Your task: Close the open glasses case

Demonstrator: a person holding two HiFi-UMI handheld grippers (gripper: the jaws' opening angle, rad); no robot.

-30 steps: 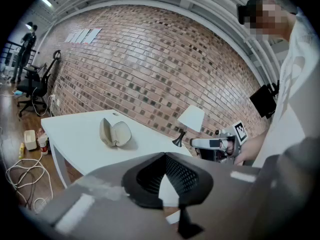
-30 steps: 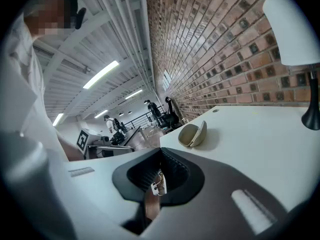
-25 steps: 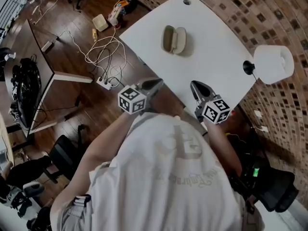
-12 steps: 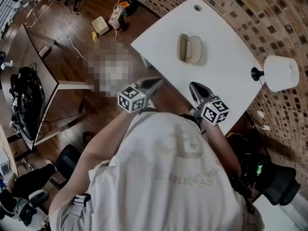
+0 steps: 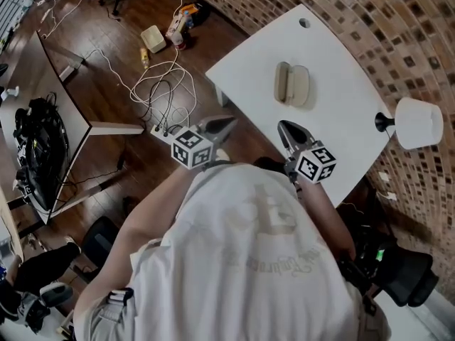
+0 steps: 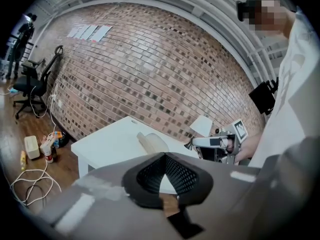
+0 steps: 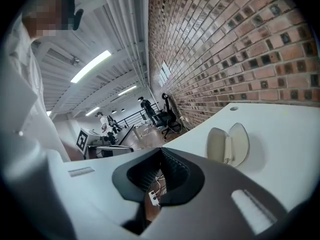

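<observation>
Holding my left gripper [image 5: 231,120] and right gripper [image 5: 282,125] closed and empty, I have not yet touched the glasses case [image 5: 292,84], which lies open.

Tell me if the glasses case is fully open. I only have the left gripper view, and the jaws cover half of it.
Observer: Yes. The right gripper view shows the glasses case splayed open, its two halves spread side by side on the white table.
Operator: Right gripper holding anything?
Observer: No. The right gripper has its jaws together with nothing between them.
Operator: How close are we?
Observer: Not there yet. In the head view the left gripper and the right gripper are both around the table's near edge, clearly apart from the case, which lies about mid-table.
</observation>
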